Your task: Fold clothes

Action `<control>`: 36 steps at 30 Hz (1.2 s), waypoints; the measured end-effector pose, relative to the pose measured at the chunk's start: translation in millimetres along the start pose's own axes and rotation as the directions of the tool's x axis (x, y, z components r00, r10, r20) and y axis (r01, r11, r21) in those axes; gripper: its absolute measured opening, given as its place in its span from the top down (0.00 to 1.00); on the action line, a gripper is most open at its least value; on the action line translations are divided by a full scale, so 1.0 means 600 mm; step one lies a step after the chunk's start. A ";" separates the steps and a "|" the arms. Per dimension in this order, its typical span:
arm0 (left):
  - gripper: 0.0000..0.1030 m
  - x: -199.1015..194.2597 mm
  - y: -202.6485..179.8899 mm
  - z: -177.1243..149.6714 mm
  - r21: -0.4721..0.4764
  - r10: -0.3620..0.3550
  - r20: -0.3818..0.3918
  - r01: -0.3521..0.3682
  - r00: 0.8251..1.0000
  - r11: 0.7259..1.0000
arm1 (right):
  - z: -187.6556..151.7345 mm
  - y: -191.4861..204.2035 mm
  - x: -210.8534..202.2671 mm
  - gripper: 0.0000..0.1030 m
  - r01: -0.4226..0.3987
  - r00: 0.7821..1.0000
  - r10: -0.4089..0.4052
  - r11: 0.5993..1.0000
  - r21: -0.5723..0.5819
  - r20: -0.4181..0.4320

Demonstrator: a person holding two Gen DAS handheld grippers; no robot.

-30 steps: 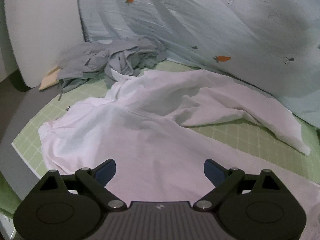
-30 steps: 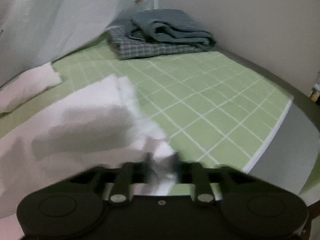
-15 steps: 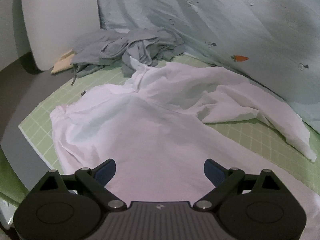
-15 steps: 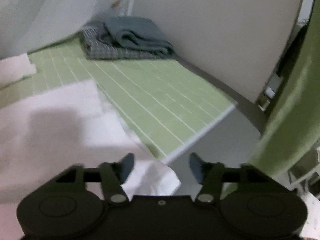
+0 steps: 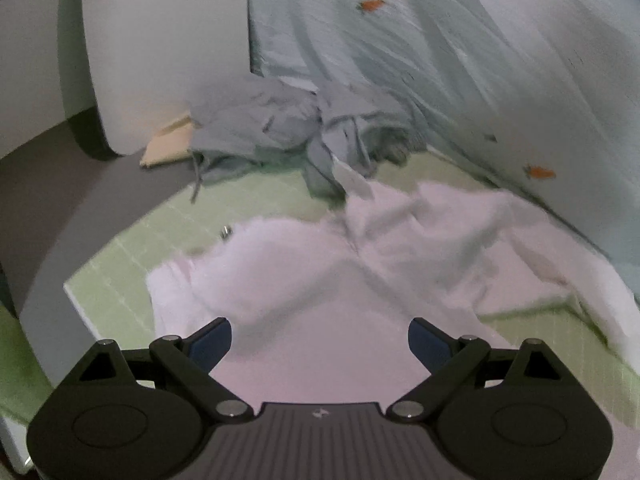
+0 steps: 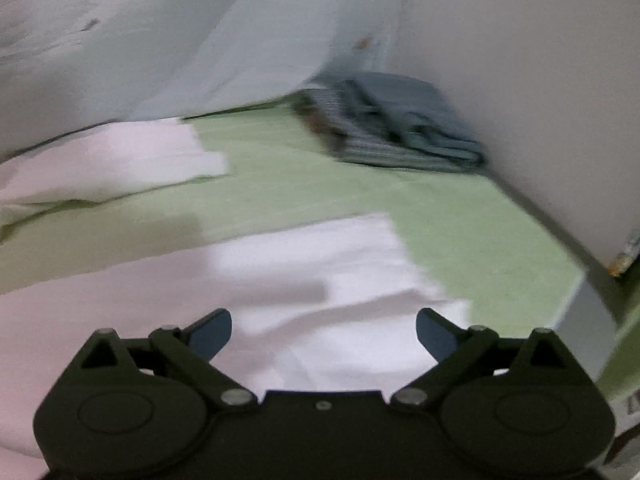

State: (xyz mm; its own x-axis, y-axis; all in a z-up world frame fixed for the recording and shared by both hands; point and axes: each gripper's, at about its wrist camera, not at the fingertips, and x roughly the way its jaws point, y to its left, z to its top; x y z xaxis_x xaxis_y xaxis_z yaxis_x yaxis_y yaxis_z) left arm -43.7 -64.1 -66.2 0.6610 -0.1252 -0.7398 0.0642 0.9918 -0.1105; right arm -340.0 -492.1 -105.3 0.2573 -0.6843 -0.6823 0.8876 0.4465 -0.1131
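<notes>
White garment (image 5: 320, 280) spread crumpled on green gridded mat (image 5: 120, 296), left gripper (image 5: 320, 340) and right gripper (image 6: 324, 330) held above it, jaws spread apart, nothing gripped, grey clothes (image 5: 280, 132) heaped beyond

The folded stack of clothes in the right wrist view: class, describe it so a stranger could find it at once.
Start at the green grid-patterned mat and follow it to its far corner, where the pale wall meets the hanging light blue sheet. There lies the folded stack of blue-grey clothes. Unlike the spread-out white garment nearer the camera, it is dark, compact and neatly layered.
</notes>
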 end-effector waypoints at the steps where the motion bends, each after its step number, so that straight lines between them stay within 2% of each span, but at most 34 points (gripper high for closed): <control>1: 0.10 0.007 0.007 0.015 0.001 -0.003 0.008 0.003 1.000 1.000 | 0.004 0.022 -0.002 0.02 -0.019 1.000 0.019 1.000 -0.008 0.000; 5: 0.31 0.038 0.034 0.075 0.012 -0.018 0.042 0.018 0.999 1.000 | 0.033 0.110 0.003 0.02 -0.079 0.997 0.079 0.996 -0.046 0.007; 7: 0.42 0.066 0.030 0.113 0.064 -0.045 0.059 0.042 0.997 0.997 | 0.048 0.153 0.008 0.02 -0.107 0.994 0.108 0.992 -0.066 0.010; 9: 0.53 0.104 0.017 0.149 0.114 -0.069 0.057 0.062 0.996 0.992 | 0.064 0.197 0.012 0.02 -0.134 0.991 0.136 0.987 -0.086 0.013; 11: 0.59 0.149 0.009 0.183 0.136 -0.094 0.034 0.089 0.995 0.987 | 0.080 0.240 0.016 0.02 -0.161 0.986 0.164 0.981 -0.105 0.015; 13: 0.59 0.203 0.010 0.211 0.079 -0.142 -0.011 0.142 0.990 0.987 | 0.096 0.284 0.020 0.02 -0.188 0.981 0.192 0.974 -0.125 0.017; 15: 0.57 0.269 0.016 0.238 -0.014 -0.206 -0.069 0.205 0.976 0.979 | 0.113 0.325 0.028 0.02 -0.213 0.976 0.217 0.967 -0.141 0.015; 17: 0.54 0.323 0.015 0.249 -0.066 -0.217 -0.116 0.211 0.969 0.975 | 0.138 0.356 0.058 0.02 -0.223 0.974 0.225 0.966 -0.128 -0.005; 18: 0.46 0.349 0.013 0.253 -0.083 -0.216 -0.139 0.206 0.967 0.975 | 0.150 0.367 0.074 0.02 -0.228 0.974 0.228 0.967 -0.111 -0.016; 20: 0.37 0.393 0.006 0.253 -0.096 -0.206 -0.180 0.191 0.962 0.977 | 0.175 0.368 0.115 0.02 -0.235 0.971 0.234 0.972 -0.015 -0.048; 22: 0.36 0.426 0.003 0.246 -0.121 -0.219 -0.218 0.196 0.951 0.973 | 0.192 0.358 0.154 0.02 -0.234 0.968 0.241 0.968 0.094 -0.067; 24: 0.36 0.454 0.001 0.238 -0.157 -0.245 -0.254 0.210 0.936 0.965 | 0.202 0.333 0.198 0.02 -0.200 0.972 0.224 0.952 0.233 -0.078; 26: 0.36 0.474 -0.003 0.230 -0.190 -0.261 -0.280 0.214 0.924 0.958 | 0.208 0.307 0.238 0.02 -0.163 0.974 0.208 0.917 0.365 -0.087; 28: 0.38 0.482 -0.010 0.225 -0.188 -0.243 -0.278 0.196 0.929 0.963 | 0.210 0.277 0.277 0.02 -0.121 0.976 0.194 0.858 0.499 -0.096; 29: 0.42 0.484 -0.015 0.223 -0.183 -0.231 -0.272 0.185 0.934 0.965 | 0.212 0.269 0.291 0.05 -0.100 0.978 0.180 0.843 0.529 -0.102; 30: 0.57 0.485 -0.019 0.223 -0.182 -0.225 -0.267 0.180 0.937 0.967 | 0.216 0.266 0.301 0.07 -0.082 0.981 0.164 0.843 0.531 -0.108; 32: 0.71 0.486 -0.028 0.227 -0.187 -0.229 -0.256 0.185 0.939 0.965 | 0.224 0.261 0.321 0.30 -0.046 0.984 0.130 0.844 0.535 -0.120; 33: 0.76 0.483 -0.033 0.229 -0.184 -0.222 -0.245 0.179 0.944 0.966 | 0.228 0.258 0.329 0.38 -0.030 0.985 0.114 0.848 0.529 -0.126; 35: 0.82 0.472 -0.048 0.240 -0.134 -0.176 -0.211 0.150 0.962 0.980 | 0.242 0.255 0.332 0.87 -0.017 0.988 0.088 0.881 0.473 -0.128; 36: 0.83 0.460 -0.055 0.247 -0.099 -0.142 -0.179 0.125 0.974 0.987 | 0.251 0.247 0.323 0.91 -0.034 0.991 0.089 0.891 0.453 -0.100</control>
State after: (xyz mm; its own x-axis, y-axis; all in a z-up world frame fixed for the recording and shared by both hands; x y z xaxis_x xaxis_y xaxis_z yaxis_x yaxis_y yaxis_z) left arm 247.5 -127.8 -168.3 0.5006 -0.2671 -0.8235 0.0719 0.9608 -0.2679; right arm -101.0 -645.7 -145.6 0.2956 -0.5807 -0.7585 0.9550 0.1601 0.2497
